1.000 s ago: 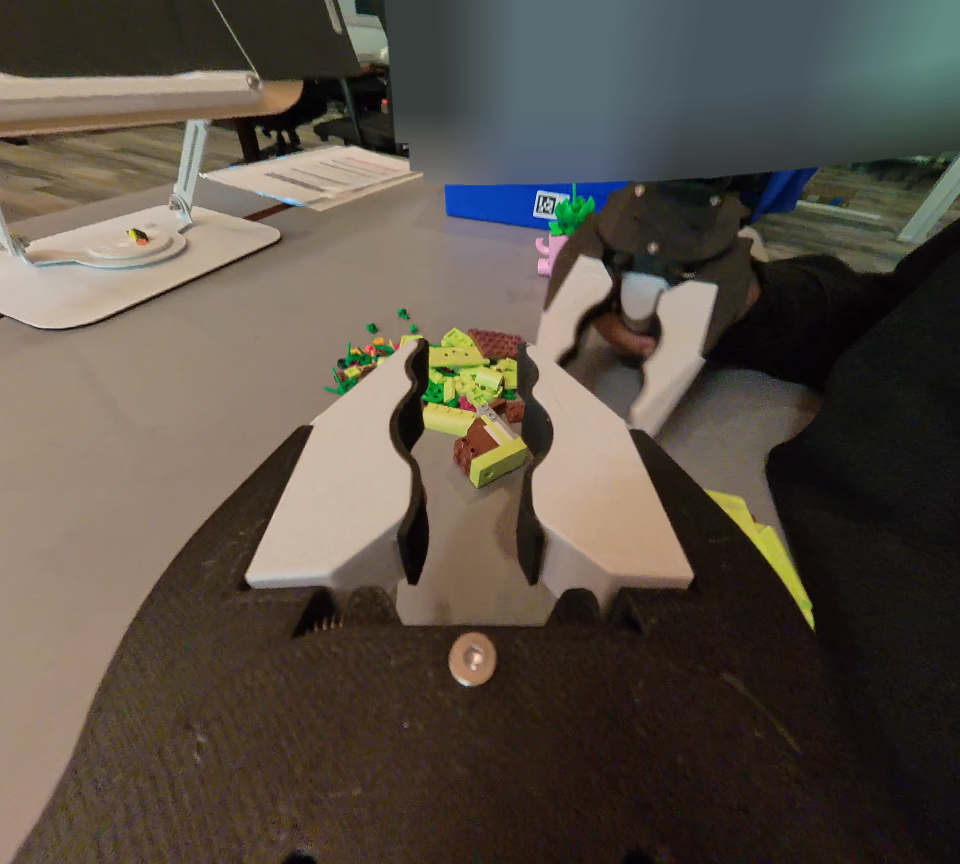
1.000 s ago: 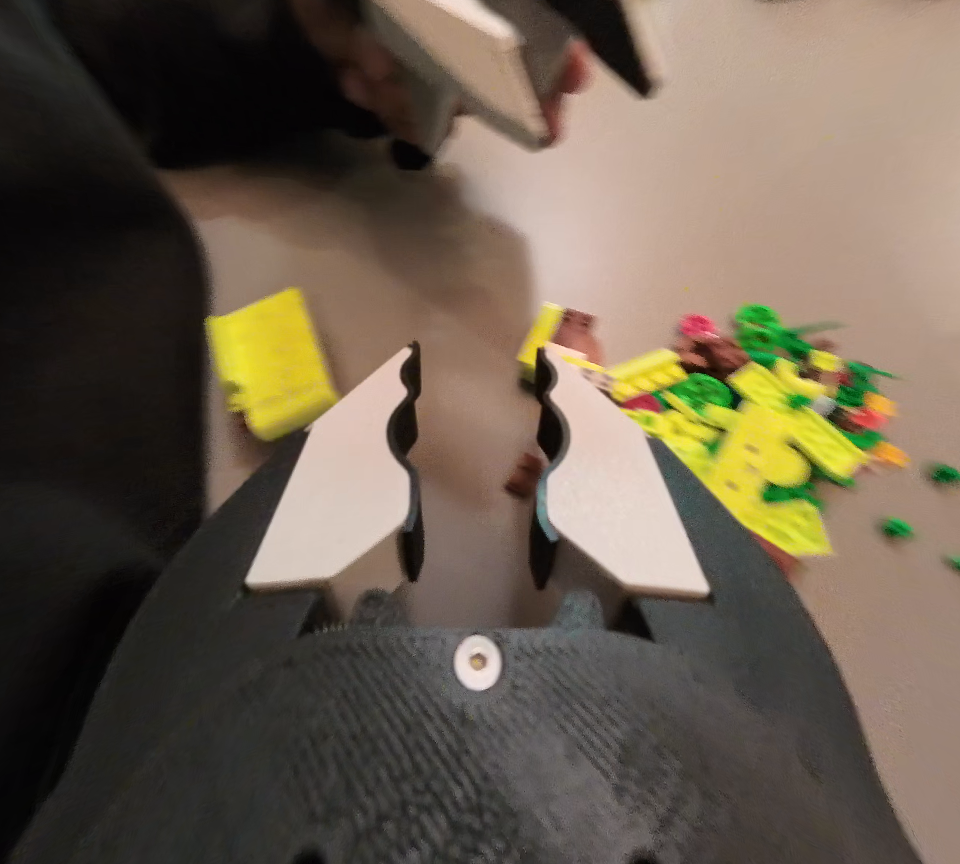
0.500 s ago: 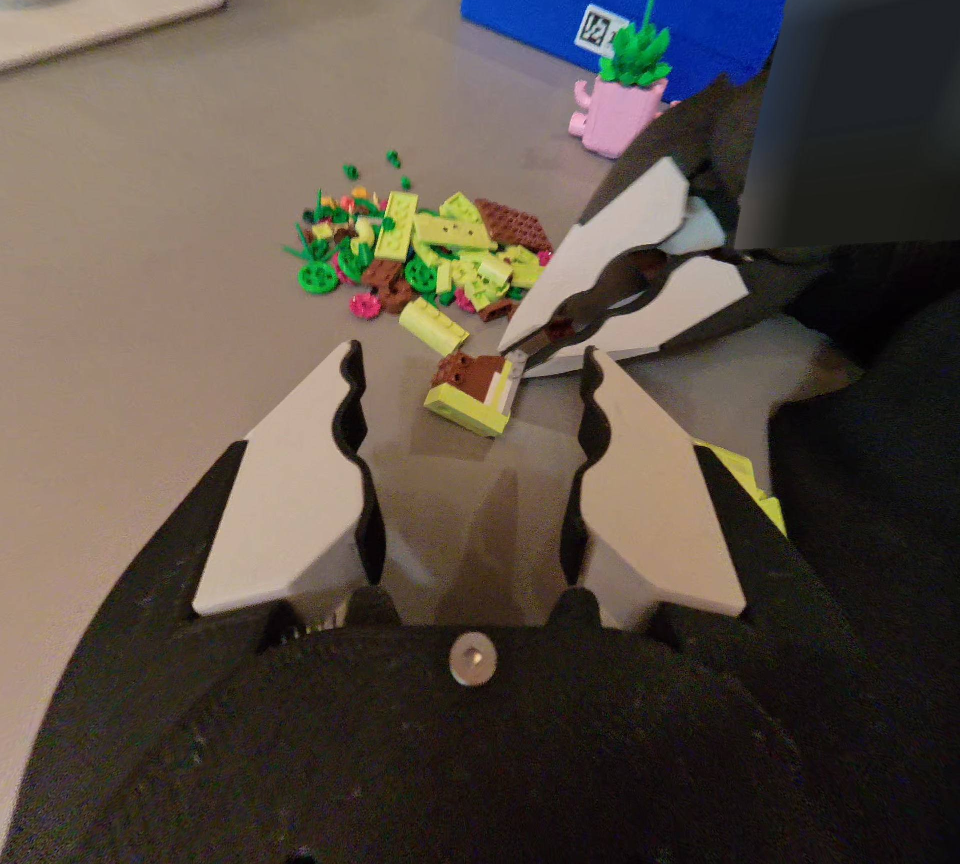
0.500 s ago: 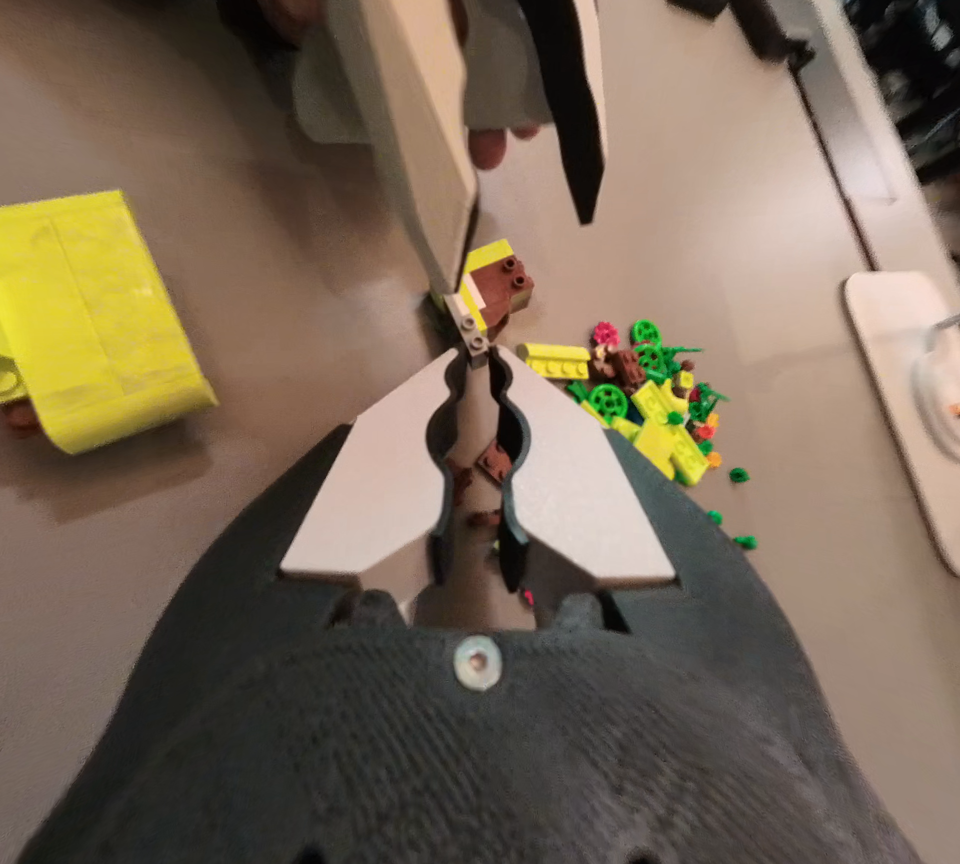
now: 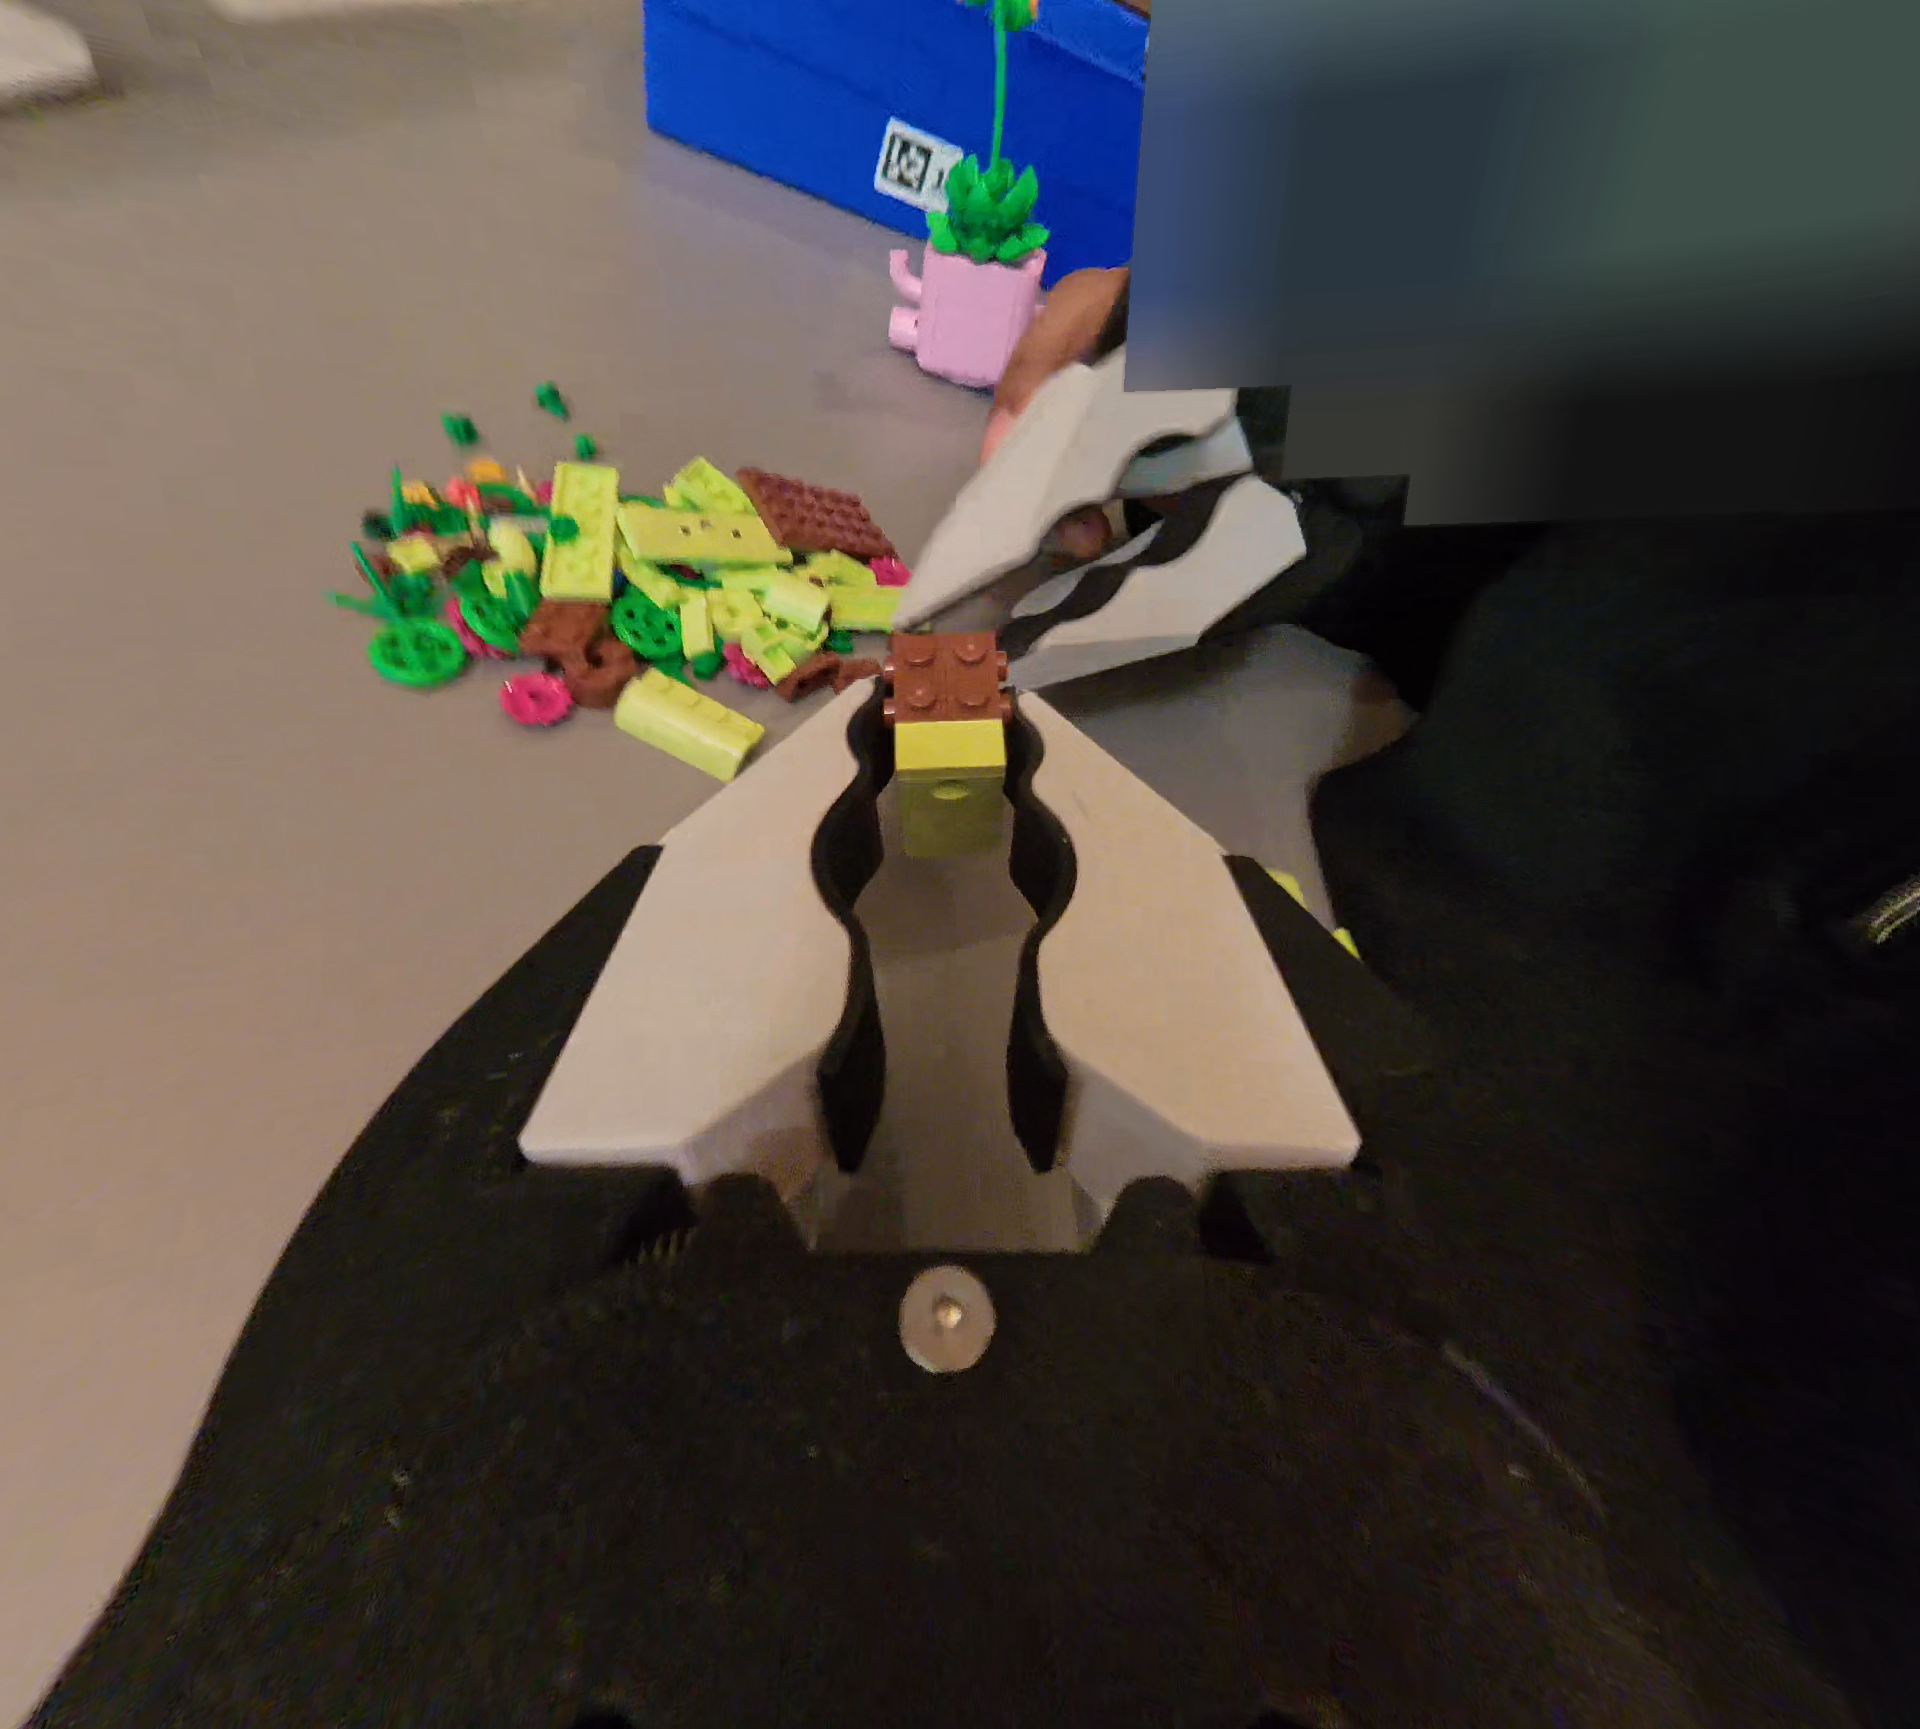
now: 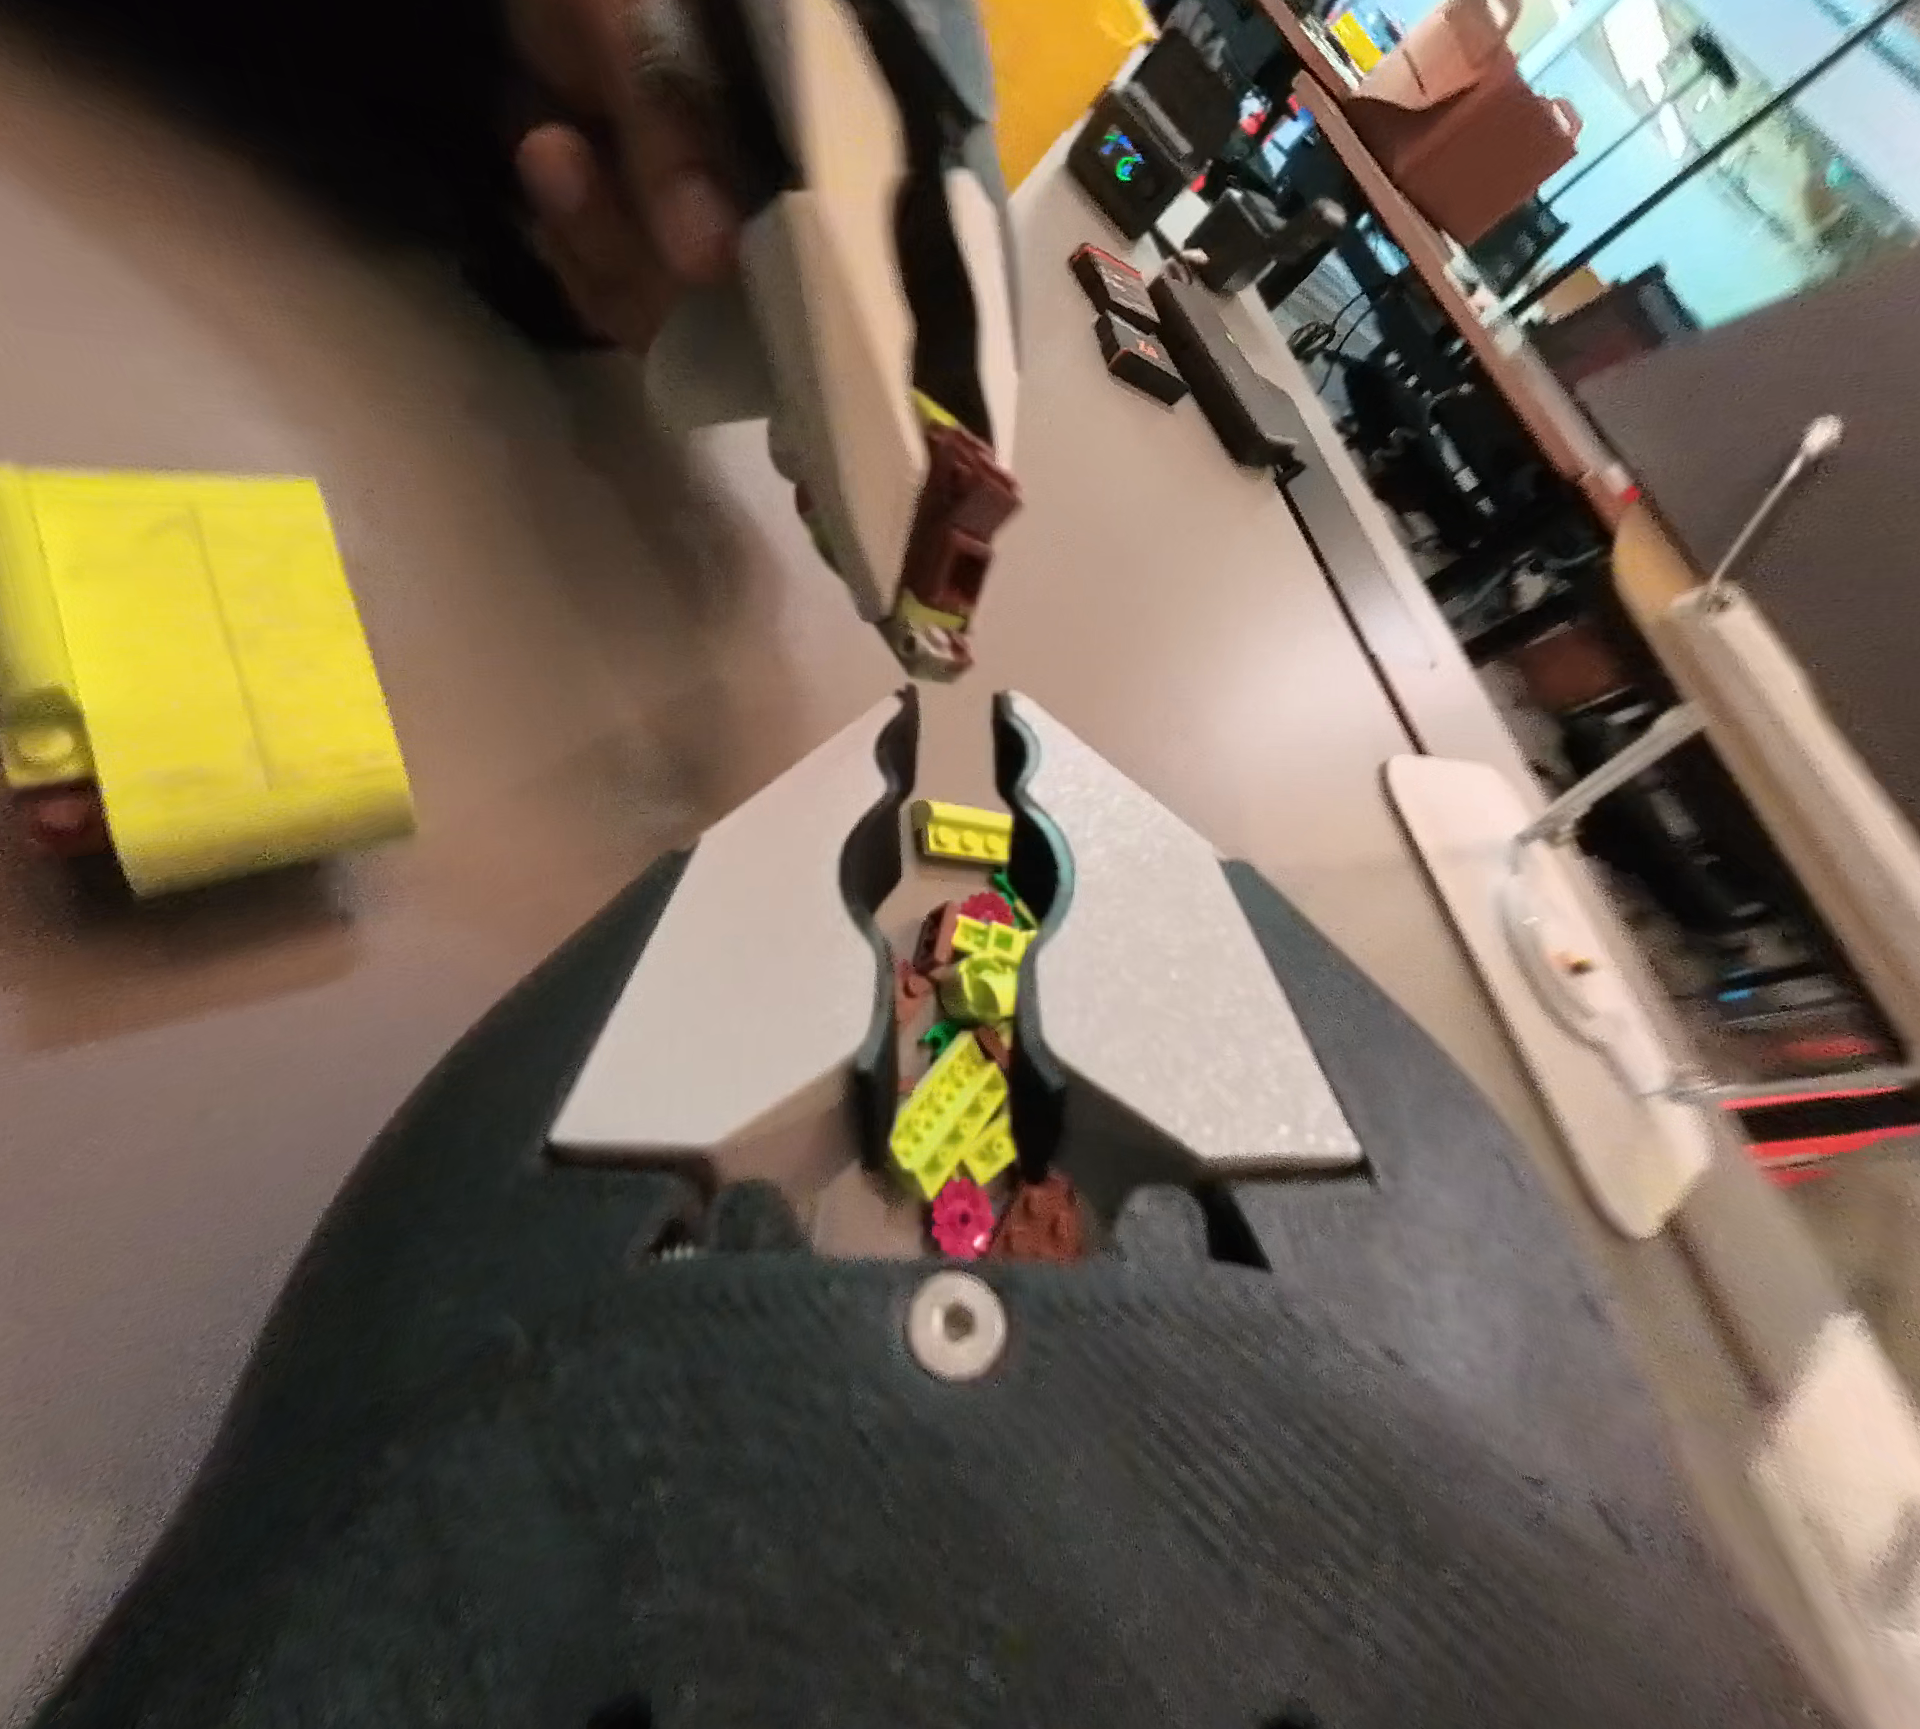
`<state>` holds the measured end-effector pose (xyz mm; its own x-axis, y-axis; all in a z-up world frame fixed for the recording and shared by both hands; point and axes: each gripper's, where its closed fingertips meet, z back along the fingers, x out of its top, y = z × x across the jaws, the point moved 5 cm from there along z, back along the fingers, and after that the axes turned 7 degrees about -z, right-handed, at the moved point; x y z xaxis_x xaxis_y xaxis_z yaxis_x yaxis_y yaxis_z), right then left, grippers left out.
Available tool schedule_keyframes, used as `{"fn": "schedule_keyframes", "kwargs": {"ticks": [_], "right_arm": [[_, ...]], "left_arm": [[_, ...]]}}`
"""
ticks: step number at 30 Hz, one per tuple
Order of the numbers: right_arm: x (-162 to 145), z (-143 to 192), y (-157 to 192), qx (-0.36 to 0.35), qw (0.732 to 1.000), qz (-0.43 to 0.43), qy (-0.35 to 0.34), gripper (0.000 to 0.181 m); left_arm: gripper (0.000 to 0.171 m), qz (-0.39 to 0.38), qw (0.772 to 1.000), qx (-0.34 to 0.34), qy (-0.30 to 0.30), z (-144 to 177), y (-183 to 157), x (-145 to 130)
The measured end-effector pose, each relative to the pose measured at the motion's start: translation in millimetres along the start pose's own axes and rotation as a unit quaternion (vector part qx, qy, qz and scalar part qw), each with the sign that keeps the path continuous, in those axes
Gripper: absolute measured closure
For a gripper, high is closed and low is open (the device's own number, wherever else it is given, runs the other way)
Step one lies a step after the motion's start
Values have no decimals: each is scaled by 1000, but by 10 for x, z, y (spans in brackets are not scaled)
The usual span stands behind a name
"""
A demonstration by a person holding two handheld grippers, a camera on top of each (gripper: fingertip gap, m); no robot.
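Observation:
My left gripper is shut on a small brick assembly, brown on top and lime below, and holds it above the grey table. In the right wrist view the left gripper comes down from above with the assembly in its tips. My right gripper is slightly open and empty, its tips just below that assembly. In the left wrist view the right gripper sits right behind the held assembly. A pile of loose lime, brown, green and pink bricks lies to the left, and shows between the right fingers.
A pink brick pot with a green plant stands before a blue box. A lime-yellow flat block lies on the table at left. A white stand base and black devices sit further along. A dark sleeve is at right.
My left gripper has shut on the brown-and-lime assembly and lifted it off the table. My right gripper has drawn back from it, and its jaws have parted a little.

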<state>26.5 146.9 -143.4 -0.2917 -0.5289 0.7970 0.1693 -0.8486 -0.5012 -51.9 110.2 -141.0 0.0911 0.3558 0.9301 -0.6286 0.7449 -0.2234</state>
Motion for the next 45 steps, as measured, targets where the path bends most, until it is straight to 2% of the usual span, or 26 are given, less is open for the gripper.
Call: {"fn": "schedule_keyframes", "kwargs": {"ticks": [3, 5, 8, 10, 13, 16, 18, 23, 24, 27, 30, 33, 38, 43, 45], "right_arm": [[27, 71, -145, 35, 989, -138, -44, 159], [37, 98, -222, 75, 964, -245, -71, 153], [2, 86, -283, 154, 900, -400, -84, 151], [-3, 86, -304, 200, 849, -478, -102, 154], [4, 110, -342, 234, 800, -535, -140, 170], [35, 116, -318, 269, 770, -558, -151, 166], [42, 102, -289, 286, 756, -570, -147, 170], [63, 98, -263, 302, 742, -579, -150, 175], [65, 108, -266, 299, 748, -573, -151, 175], [122, 160, -294, 269, 790, -526, -166, 175], [152, 194, -308, 221, 843, -463, -159, 176], [193, 231, -307, 204, 864, -429, -166, 175], [210, 249, -301, 204, 869, -414, -179, 175], [208, 243, -296, 221, 856, -430, -182, 175], [205, 242, -294, 222, 857, -431, -174, 176]], "left_arm": [[156, -90, 995, 43, -19, 24, -31, 71], [156, -142, 986, 86, -13, 11, -17, 81], [156, -212, 968, 133, -19, -4, -33, 107], [156, -245, 959, 136, -33, -25, -98, 128], [156, -283, 947, 142, -56, -45, -189, 167], [156, -318, 932, 164, -61, -46, -215, 188], [156, -340, 922, 173, -65, -41, -239, 200], [156, -369, 908, 187, -60, -37, -269, 207], [156, -376, 905, 189, -58, -45, -275, 204], [155, -400, 889, 215, -63, -42, -292, 222], [148, -434, 868, 229, -79, -9, -339, 238], [153, -457, 854, 236, -80, -6, -364, 243], [154, -500, 826, 254, -57, -3, -396, 259], [155, -533, 804, 262, -35, -41, -439, 244], [155, -535, 802, 264, -32, -44, -445, 240]]}}
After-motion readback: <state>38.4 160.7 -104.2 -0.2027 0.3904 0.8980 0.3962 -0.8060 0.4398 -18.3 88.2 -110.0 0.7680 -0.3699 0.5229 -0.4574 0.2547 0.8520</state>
